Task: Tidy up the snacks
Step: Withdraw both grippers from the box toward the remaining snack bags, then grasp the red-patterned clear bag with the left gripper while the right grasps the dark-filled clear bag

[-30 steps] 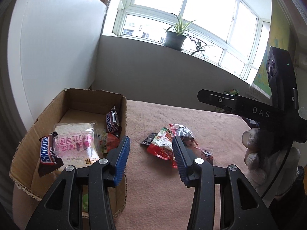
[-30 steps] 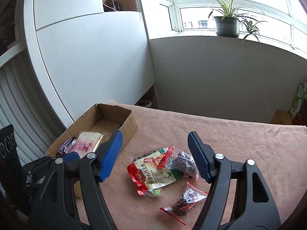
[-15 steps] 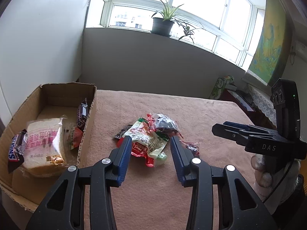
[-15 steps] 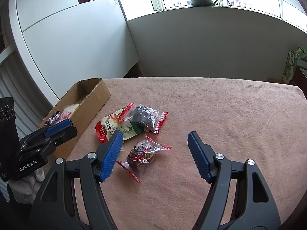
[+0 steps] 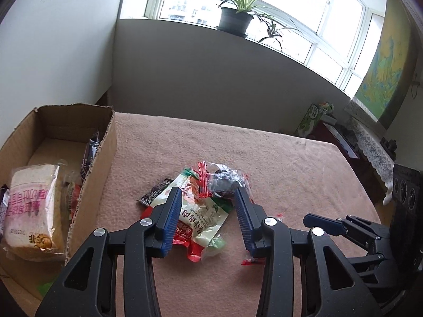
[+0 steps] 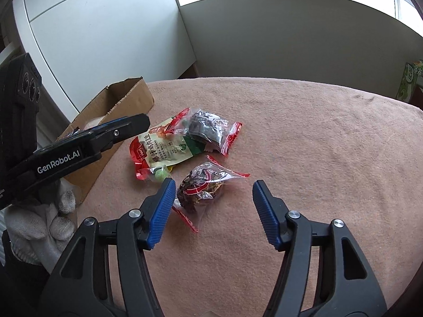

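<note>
Table (image 5: 277, 163): covered with a pinkish-brown cloth; a cardboard box is stood at its left edge, a heap of snack packets near the middle.
Cardboard box (image 5: 105, 153): open-topped; a wrapped bread slice (image 5: 31, 208) is laid inside, with a dark candy bar (image 5: 90, 153) leaned against the inner right wall.
Snack heap: a red and white chicken snack pouch (image 6: 164, 150) is overlapped at its far end by a clear bag of dark dried fruit (image 6: 208, 132); a small black sachet (image 5: 153, 192) is tucked under the pouch's left side.
Separate packet: a clear red-edged packet of dark snack (image 6: 203, 187) is laid just beside the heap, toward the near edge.
Left claw (image 5: 208, 216): half open, hung over the chicken pouch; contact with it cannot be told.
Right claw (image 6: 212, 214): jaws are closing, set fairly wide, the red-edged packet partly between them but not pressed.
Gloved hand (image 6: 39, 224): seen under the left claw's body.
</note>
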### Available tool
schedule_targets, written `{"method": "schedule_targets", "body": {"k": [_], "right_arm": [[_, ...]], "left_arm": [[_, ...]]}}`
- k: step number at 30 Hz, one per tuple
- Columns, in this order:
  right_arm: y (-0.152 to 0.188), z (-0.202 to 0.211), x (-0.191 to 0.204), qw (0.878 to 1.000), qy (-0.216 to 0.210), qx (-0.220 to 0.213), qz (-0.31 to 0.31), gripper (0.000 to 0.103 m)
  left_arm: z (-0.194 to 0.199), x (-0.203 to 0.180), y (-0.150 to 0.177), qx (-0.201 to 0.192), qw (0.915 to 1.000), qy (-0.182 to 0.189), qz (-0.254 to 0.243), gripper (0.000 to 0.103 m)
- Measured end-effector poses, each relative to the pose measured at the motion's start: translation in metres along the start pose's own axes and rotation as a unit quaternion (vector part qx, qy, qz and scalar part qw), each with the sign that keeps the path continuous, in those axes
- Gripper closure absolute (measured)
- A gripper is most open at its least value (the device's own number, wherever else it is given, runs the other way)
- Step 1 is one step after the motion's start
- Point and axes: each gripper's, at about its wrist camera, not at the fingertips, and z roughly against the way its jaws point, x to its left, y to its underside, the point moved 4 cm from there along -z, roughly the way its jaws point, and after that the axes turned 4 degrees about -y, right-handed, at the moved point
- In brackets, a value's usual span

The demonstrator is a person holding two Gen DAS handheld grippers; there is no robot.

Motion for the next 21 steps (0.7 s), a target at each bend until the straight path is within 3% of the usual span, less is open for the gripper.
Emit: {"method": "schedule_targets", "body": {"k": [7,11,16,21], "right_arm": [[0.004,-0.002,0.004,1.000,0.012,-0.001,0.016,0.040],[0.005,0.001,-0.004,1.000,0.011,-0.002,0.003,0.044],[0.006,0.010,-0.012,1.000,0.010,-0.008,-0.003,0.045],[0.007,0.016,-0.020,1.000,0.012,-0.012,-0.010,0.046]], "left_arm": [[-0.029,-0.021,-0.032,0.001,0.9999,-0.009,-0.012,0.063],[-0.055,-0.025,-0.041,0.031,0.9995,0.006,0.003,0.063],[-0.086,-0.033,-0.033,0.079,0.9967,0.011,-0.015,0.063],[-0.087,-0.036,-0.014,0.105,0.9933,0.017,-0.045,0.067]]}}
